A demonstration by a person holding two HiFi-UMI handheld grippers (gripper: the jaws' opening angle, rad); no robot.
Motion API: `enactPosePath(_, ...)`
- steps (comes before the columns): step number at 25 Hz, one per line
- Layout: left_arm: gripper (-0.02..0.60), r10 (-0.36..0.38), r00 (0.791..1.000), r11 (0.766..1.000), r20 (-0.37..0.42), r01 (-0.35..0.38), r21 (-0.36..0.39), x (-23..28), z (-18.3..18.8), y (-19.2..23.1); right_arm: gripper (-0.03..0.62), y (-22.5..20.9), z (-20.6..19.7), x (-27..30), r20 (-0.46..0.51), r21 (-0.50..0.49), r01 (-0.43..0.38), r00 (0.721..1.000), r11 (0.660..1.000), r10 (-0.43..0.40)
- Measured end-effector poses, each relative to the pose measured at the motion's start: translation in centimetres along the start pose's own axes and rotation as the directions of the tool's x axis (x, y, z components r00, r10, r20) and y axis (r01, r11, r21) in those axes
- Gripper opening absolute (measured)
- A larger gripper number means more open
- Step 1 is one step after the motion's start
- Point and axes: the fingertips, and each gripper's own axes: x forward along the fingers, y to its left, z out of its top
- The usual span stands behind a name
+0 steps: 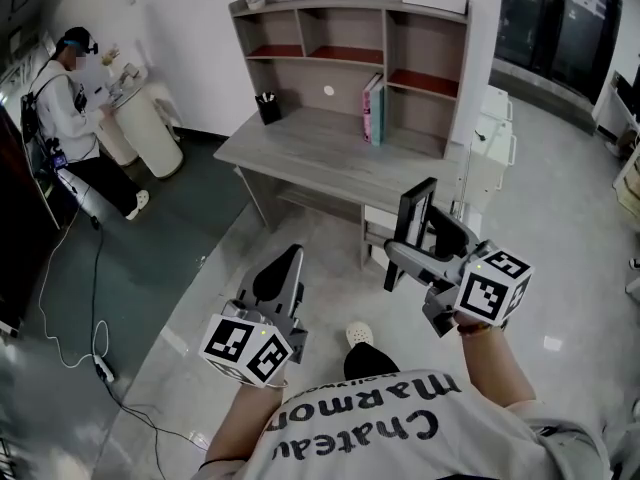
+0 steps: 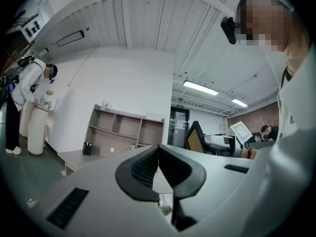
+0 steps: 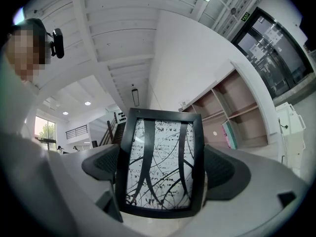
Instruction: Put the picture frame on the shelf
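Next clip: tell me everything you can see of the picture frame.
The black rectangular picture frame holds a white print with dark curving lines and fine marks. Its border looks matte. It stands upright, portrait way, clamped at both long sides between the jaws of the right gripper. It is in the air above the floor, short of the grey wooden desk with shelf unit, touching nothing else.

The picture frame [image 3: 160, 164] has a matt black border, probably plastic, round a smooth printed sheet. The shelf [image 1: 343, 28] is pale, matt wood grain. The floor [image 1: 560, 218] is smooth and faintly glossy.
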Motion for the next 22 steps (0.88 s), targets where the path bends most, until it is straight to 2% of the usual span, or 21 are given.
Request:
enactPosePath(4,0.017,0.012,1.000,1.000,0.010,-0.013,0.011,1.3,0.8,2.6,0.541,-0.6,0.7,3.1,-0.019,-0.049,-0.020,1.000,0.999,0.019)
enactPosePath(9,0.017,0.021,1.000,0.999,0.006,-0.022,0.025,4.2,2.3,6.9,0.541,-2.7,2.4,8.4,-0.026,-0.038,-0.040,0.999,0.998,0.039)
enactPosePath(12,0.017,0.024,1.000,0.998,0.005,-0.024,0.049,7.1,4.3,9.7,0.541,-4.4,4.8,11.7,-0.030,-0.054,-0.040,0.999,0.998,0.038)
enactPosePath(16,0.017,0.005,1.000,0.995,0.010,-0.006,0.099,10.2,4.9,12.6,0.541,-6.9,6.9,14.3,0.014,-0.092,-0.016,1.000,0.996,0.018)
enactPosePath(19,0.017,-0.031,0.999,0.995,0.021,0.029,0.095,12.4,4.2,13.9,0.541,-8.5,7.7,15.6,0.056,-0.087,-0.017,0.998,0.996,0.022)
enactPosePath(22,0.017,-0.044,0.998,0.995,0.046,0.040,0.091,15.2,5.0,16.0,0.541,-10.4,9.5,17.8,0.085,-0.093,-0.007,0.996,0.996,0.015)
